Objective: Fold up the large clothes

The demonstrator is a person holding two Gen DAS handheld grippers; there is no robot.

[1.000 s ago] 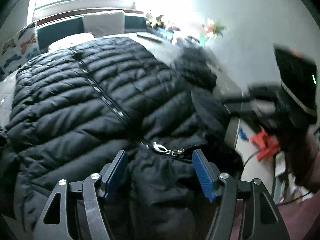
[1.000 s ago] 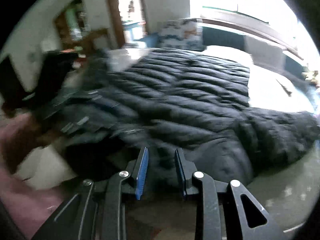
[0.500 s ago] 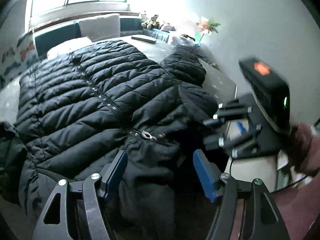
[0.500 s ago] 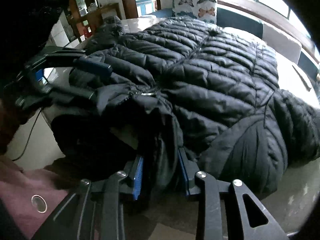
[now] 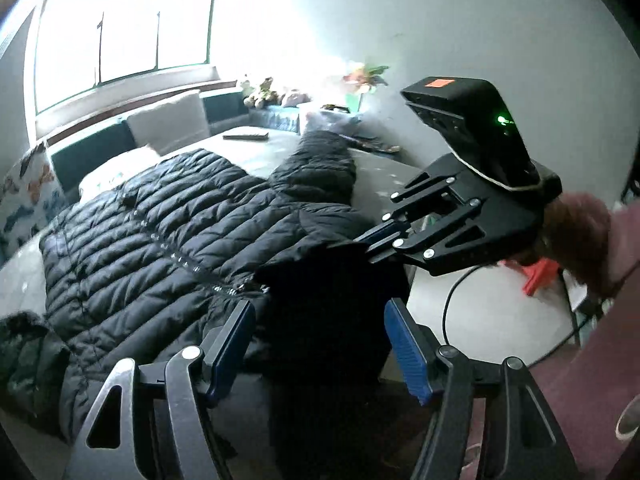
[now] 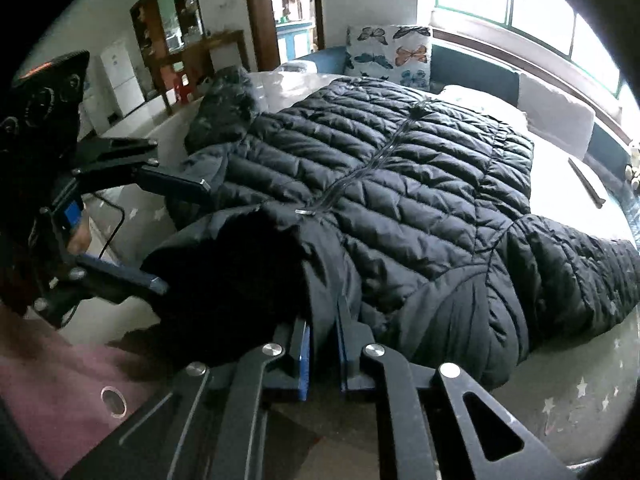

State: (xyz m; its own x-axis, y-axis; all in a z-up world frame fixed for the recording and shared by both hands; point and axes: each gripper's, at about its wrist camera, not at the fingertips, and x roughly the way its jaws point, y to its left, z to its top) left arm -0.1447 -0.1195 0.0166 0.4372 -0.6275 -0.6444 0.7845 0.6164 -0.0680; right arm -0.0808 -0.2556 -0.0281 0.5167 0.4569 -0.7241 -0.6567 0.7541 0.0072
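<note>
A black quilted puffer jacket (image 5: 160, 240) (image 6: 400, 184) lies front up and zipped on a grey star-print bed cover (image 6: 580, 392), sleeves spread to both sides. Its dark hood (image 6: 232, 272) hangs over the near edge. My right gripper (image 6: 323, 344) is shut on a fold of fabric at the hood's edge; in the left wrist view the right gripper (image 5: 372, 246) bites the same edge from the right. My left gripper (image 5: 320, 344) (image 6: 182, 236) is open, its blue pads (image 5: 406, 354) standing apart on either side of the hood without pressing it.
A butterfly-print cushion (image 6: 390, 54) and white pillows (image 5: 168, 122) line the far side under the window. A flat dark bar (image 5: 246, 135) lies on the bed beyond the jacket. A cable (image 5: 452, 300) and a red object (image 5: 538, 276) lie on the floor to the right.
My right gripper has closed on the fabric at the hood's edge. The left gripper has pulled back and risen, so the jacket now sits farther off; its jaws keep the same width.
</note>
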